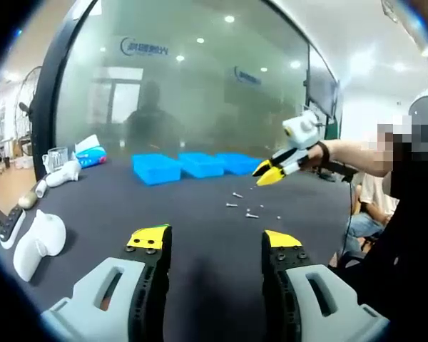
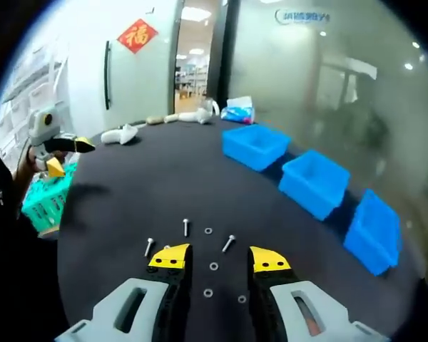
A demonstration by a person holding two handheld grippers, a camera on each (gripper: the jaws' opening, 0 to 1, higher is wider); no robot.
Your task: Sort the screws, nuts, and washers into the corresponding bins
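We count three blue bins (image 2: 314, 182) in a row on the dark bench (image 2: 150, 185). In the right gripper view, three screws (image 2: 186, 227) and four washers (image 2: 213, 266) lie loose just ahead of the right gripper (image 2: 216, 258), its fingers apart and empty. The left gripper (image 1: 215, 241) also has its fingers apart, holding nothing.

Three bins (image 2: 313, 182) ahead and right of the right gripper (image 2: 215, 258) were bright blue; the table (image 2: 150, 192) was matte black. Screws (image 2: 185, 227) and washers (image 2: 213, 266) at its yellow-tipped, black-and-grey jaws were silver. Beyond-left, a basket (image 2: 46, 199) was teal.
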